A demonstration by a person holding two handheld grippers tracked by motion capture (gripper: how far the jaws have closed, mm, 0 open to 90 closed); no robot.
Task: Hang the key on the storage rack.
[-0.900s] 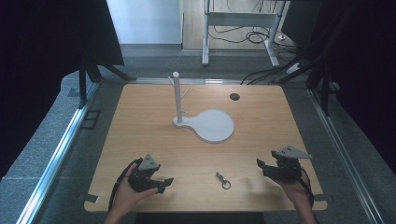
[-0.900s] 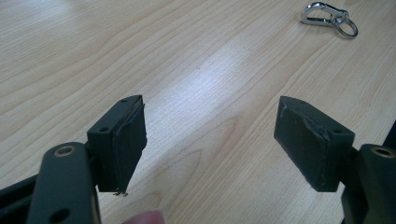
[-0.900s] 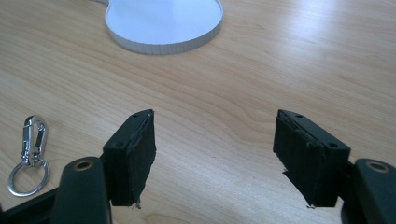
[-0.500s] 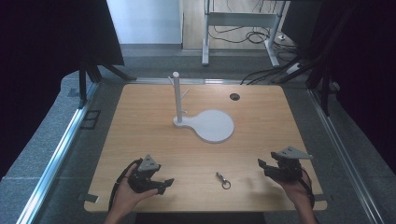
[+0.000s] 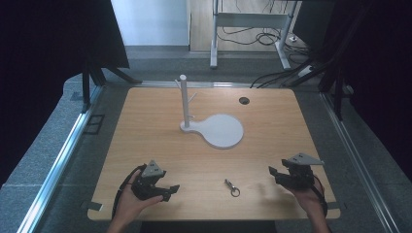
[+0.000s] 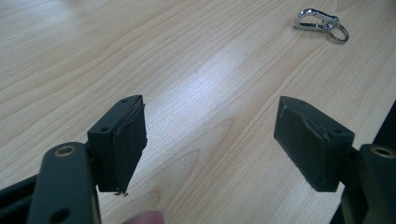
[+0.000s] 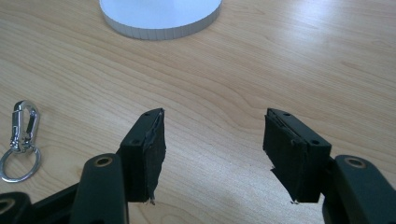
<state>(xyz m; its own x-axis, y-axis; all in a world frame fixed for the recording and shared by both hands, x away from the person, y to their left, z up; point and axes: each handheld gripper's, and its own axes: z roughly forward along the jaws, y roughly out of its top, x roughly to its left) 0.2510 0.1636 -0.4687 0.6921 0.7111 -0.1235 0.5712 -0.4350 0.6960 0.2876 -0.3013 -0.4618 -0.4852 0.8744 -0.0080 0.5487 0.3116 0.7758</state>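
The wooden table carried a white stand, while the left gripper and right gripper waited with jaws apart, gripping nothing. Between them, near the front edge, lay the metal key clip: probably light, stiff and slick, best pinched across its clasp body.

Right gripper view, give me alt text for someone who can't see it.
Two black fingers of the right gripper stand wide open with nothing between them, above a light wooden table. A silver key clip on a ring lies at the left, and the rim of a white round base shows at the top.
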